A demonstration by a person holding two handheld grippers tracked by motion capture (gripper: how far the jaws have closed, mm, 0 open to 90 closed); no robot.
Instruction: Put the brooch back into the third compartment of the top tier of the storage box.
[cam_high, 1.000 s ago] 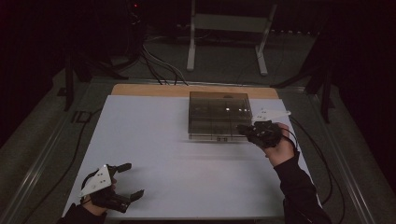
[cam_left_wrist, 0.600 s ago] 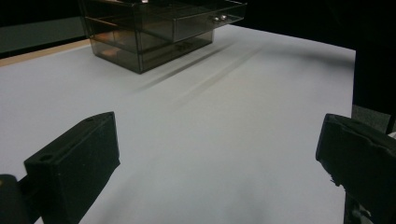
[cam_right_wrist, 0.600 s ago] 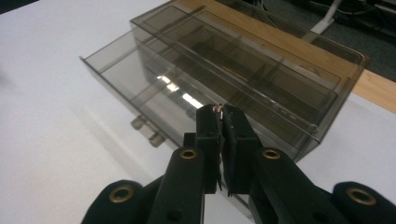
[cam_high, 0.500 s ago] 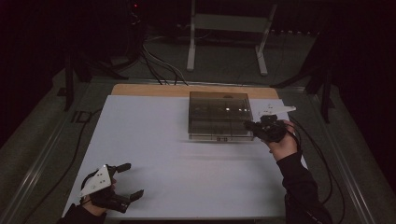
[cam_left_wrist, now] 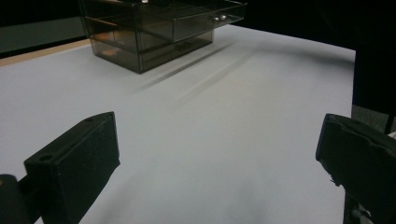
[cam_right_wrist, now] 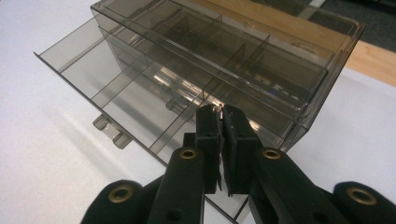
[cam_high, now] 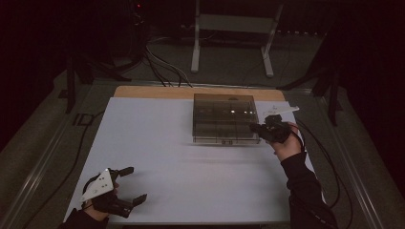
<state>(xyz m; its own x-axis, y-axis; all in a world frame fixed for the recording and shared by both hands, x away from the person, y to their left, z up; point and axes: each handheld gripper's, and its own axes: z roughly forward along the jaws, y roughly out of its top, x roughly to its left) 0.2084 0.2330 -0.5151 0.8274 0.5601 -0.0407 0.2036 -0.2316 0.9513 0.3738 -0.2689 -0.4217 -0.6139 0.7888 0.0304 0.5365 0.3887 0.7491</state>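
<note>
A: Container check. Smoked transparent drawer cabinet (cam_high: 224, 119) on the far middle of the desk (cam_high: 157, 143), nearer its right side. Upper drawer (cam_right_wrist: 140, 88) pulled out, split by dividers into compartments; those in sight bare. Lower drawer with a small handle tab (cam_right_wrist: 112, 130) at its front. Contents deeper inside the cabinet too dim to tell.

B: Right hand-held gripper (cam_right_wrist: 220, 109)?

A: Poised over the open drawer, at the cabinet's right front corner. Jaws pressed together, a tiny metallic item (cam_right_wrist: 217, 108) pinched at the tips; too small to identify.

B: Left hand-held gripper (cam_high: 129, 186)?

A: Near the front left corner of the desk, well apart from the cabinet. Jaws wide apart, nothing between them.

B: Surface and room?

A: White desk top, bare wooden strip (cam_high: 157, 91) along the far edge. Dark room; cables (cam_high: 162, 67) on the floor and a pale stand frame (cam_high: 234, 28) behind the desk.
</note>
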